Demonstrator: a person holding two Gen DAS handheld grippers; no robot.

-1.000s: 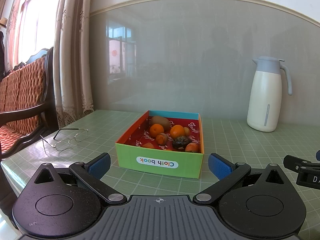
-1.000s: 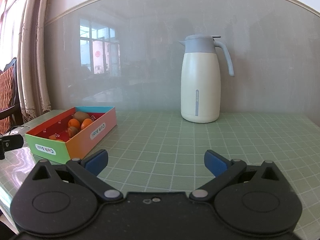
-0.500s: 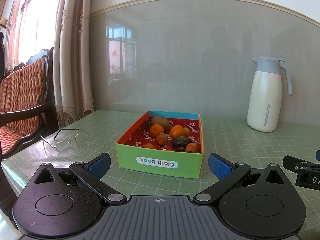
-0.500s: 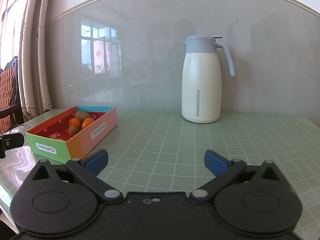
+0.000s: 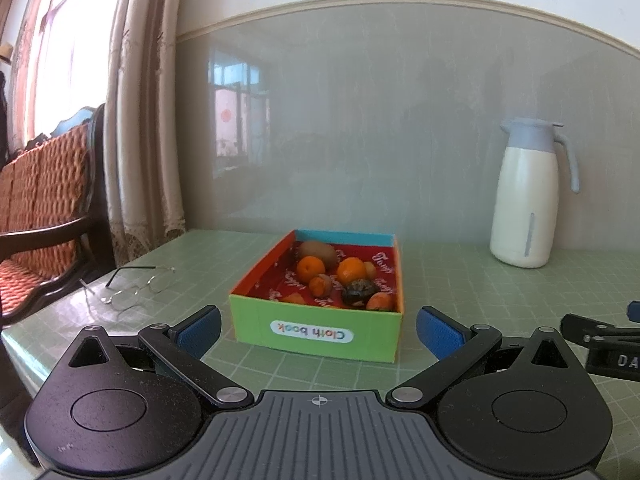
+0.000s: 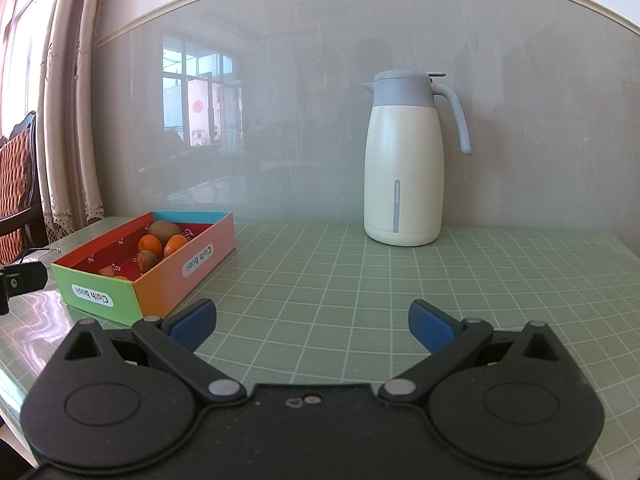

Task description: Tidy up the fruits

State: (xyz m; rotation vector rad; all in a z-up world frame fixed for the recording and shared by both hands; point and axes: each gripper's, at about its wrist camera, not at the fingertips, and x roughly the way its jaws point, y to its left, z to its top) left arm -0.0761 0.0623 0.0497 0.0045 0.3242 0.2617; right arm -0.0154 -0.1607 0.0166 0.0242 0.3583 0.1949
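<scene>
A: Fruits (image 5: 338, 276) are being kept inside the open cardboard box (image 5: 316, 334), which is sitting on the green gridded table (image 6: 360, 280), left of the white jug (image 6: 402, 172).

B: Is the box being touched?

A: No. The left gripper (image 5: 318, 330) is being held just in front of it, jaws spread wide and empty. The right gripper (image 6: 312, 322) is being held over bare table, equally wide apart, nothing being gripped.

B: And the smaller pieces?

A: A kiwi (image 5: 319, 252) is being seen at the back, oranges (image 5: 311, 269) in front of it, and a dark fruit (image 5: 360, 291) toward the near right. Spectacles (image 5: 132, 286) are lying left of the box.
</scene>
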